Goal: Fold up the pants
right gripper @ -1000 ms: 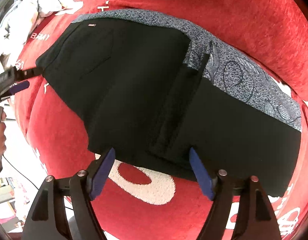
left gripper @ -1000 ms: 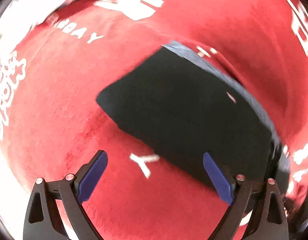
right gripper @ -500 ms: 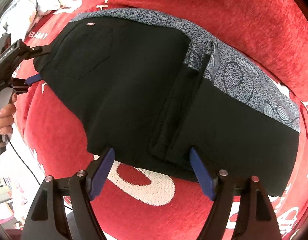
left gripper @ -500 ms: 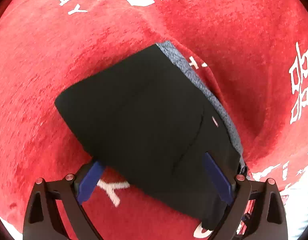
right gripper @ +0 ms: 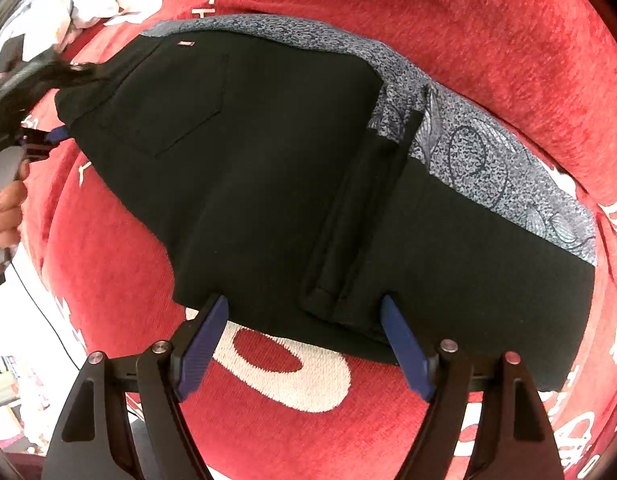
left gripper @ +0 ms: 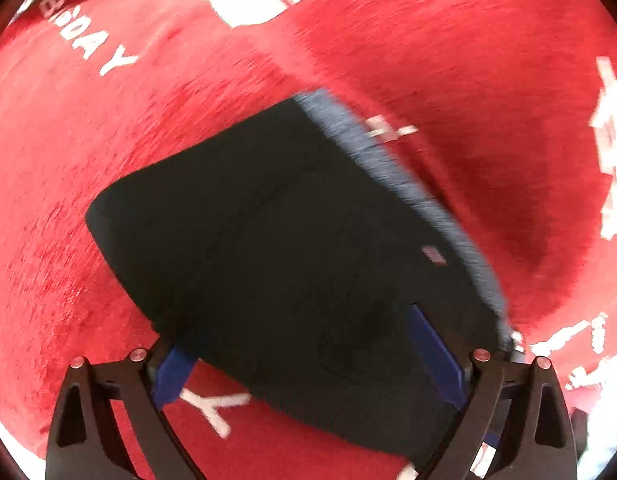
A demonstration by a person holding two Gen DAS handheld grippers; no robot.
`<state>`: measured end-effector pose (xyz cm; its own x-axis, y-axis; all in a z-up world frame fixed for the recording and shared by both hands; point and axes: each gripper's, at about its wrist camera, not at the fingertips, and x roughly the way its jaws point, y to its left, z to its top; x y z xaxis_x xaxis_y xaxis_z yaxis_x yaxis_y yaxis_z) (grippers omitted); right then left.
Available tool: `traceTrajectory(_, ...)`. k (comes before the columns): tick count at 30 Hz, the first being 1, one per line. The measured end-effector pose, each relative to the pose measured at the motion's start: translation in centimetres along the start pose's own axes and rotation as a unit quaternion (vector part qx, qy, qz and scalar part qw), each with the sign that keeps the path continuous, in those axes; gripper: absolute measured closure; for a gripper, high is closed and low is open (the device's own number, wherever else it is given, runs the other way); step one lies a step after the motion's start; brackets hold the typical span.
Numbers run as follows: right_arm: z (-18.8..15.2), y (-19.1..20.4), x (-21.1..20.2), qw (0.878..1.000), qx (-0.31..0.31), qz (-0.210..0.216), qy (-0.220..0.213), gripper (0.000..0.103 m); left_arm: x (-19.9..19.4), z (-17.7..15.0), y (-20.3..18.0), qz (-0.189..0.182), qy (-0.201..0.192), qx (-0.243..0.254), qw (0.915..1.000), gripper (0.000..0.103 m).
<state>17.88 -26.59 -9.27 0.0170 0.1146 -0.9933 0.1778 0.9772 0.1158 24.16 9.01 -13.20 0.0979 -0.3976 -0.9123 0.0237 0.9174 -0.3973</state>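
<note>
Left tongs have slid over the pants edge.

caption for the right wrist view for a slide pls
Open right gripper poised over the near edge of black pants with a grey patterned side panel, on a red blanket.

Pants: matt black cloth, smooth knit, w/ a grey speckled patterned side panel. Underneath, red blanket: plush, fuzzy pile, white woven lettering. Right tongs: matt black plastic arms, ribbed blue pads, small shiny metal pins. Left tongs same build.
</note>
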Motion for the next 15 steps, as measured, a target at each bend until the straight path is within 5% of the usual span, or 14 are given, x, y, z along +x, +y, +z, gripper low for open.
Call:
traceTrajectory(4, 0.7, 0.2, -2.4, 1.0, -0.003, 0.006, -0.017, 0.023, -0.2, -0.1, -1.0, 0.064, -0.035, 0.016, 0.9972, 0.041)
traceTrajectory(6, 1.6, 0.1, -4.3, 0.999, 0.001, 0.026, -0.04, 0.023, -0.7, -0.8, -2.8, 0.1, -0.058, 0.075, 0.9905, 0.054)
traceTrajectory(7, 2.4, -0.1, -5.0, 0.998, 0.004, 0.039, -0.047, 0.023, -0.8, -1.5, -4.5, 0.132, -0.076, 0.13, 0.9797, 0.056)
traceTrajectory(9, 4.2, -0.3, -5.9, 0.996, 0.01, 0.064, -0.054, 0.023, -0.8, -3.4, -7.7, 0.198, -0.113, 0.239, 0.9437, 0.061)
traceTrajectory(11, 6.7, -0.1, -6.6, 0.993, 0.013, 0.1, -0.055, 0.022, -0.1, -6.0, -10.4, 0.257, -0.15, 0.342, 0.8913, 0.062)
traceTrajectory(13, 9.9, 0.6, -7.2, 0.99, 0.01, 0.129, -0.059, 0.022, 0.1, -8.1, -11.2, 0.287, -0.167, 0.402, 0.8532, 0.062)
traceTrajectory(15, 13.0, 2.0, -7.1, 0.987, -0.002, 0.156, -0.044, 0.022, 0.2, -9.0, -11.5, 0.301, -0.174, 0.429, 0.8336, 0.062)
